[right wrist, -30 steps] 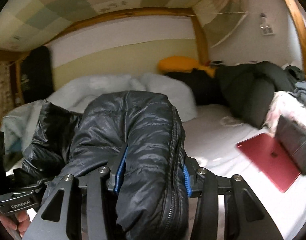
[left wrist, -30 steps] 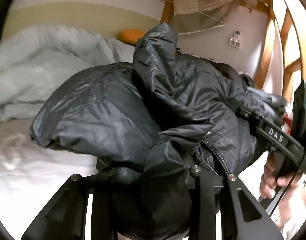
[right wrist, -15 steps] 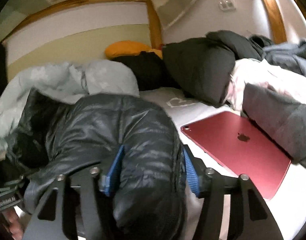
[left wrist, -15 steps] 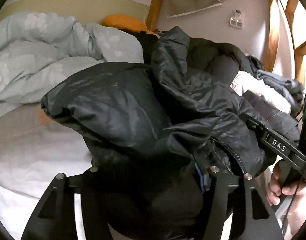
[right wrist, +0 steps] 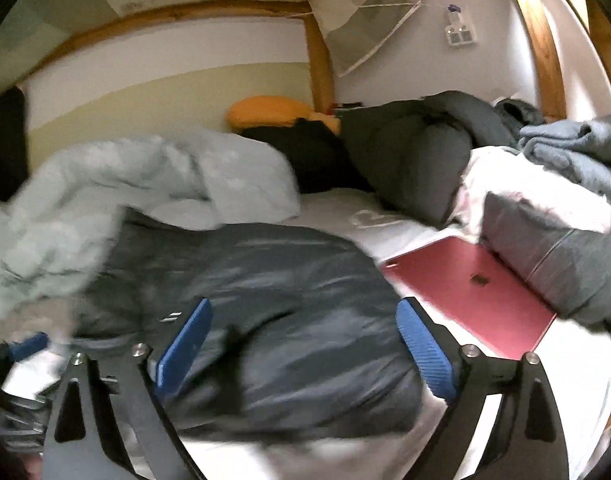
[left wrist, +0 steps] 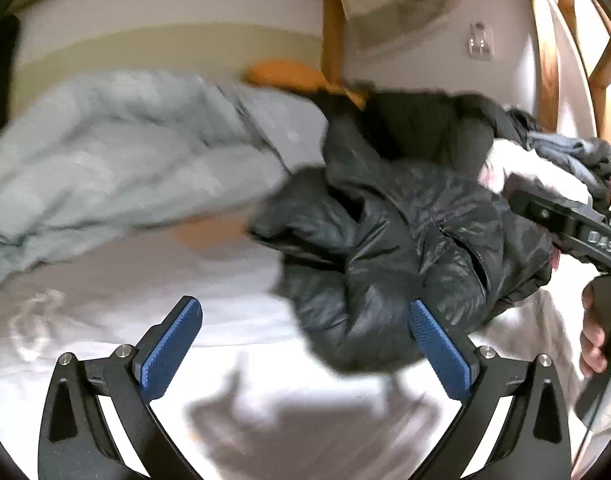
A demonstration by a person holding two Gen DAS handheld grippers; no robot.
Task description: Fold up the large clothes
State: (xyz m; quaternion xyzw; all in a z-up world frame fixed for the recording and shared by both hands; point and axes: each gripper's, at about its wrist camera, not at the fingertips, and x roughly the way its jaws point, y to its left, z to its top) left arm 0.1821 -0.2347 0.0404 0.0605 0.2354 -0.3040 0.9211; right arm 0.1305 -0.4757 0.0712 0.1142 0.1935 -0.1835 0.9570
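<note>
Your left gripper (left wrist: 305, 344) stood with its jaws spread wide and nothing between them; the black puffer jacket (left wrist: 405, 256) lay just ahead and to the right, its lowest fold close against the right-hand blue pad, though blur hid whether they touched. Your right gripper (right wrist: 303, 340) was also wide apart, with the jacket (right wrist: 265, 300) bulging up between the two blue pads but not pinched by either. So the jacket sat loose on the white sheet (left wrist: 105, 304), bundled rather than flat, beside the pale quilt (left wrist: 117, 160) and just left of the red tablet (right wrist: 477, 292).

This looked like a release before a re-grip. To do it well, you needed to pick matching points, such as both shoulders or both hem corners, not the nearest lump, and bite on a seam or the zipper edge. Keeping the spread away from the tablet and the quilt would have given the fold a bare patch of sheet.

The shell was glossy, slick and finely wrinkled, with soft quilted ribs; it would likely slip from a shallow bite and spring back when pressed. The bundle was rounded and thick, with a curled sleeve or collar at its left end. The quilt was matte and rumpled, the tablet hard and flat.
</note>
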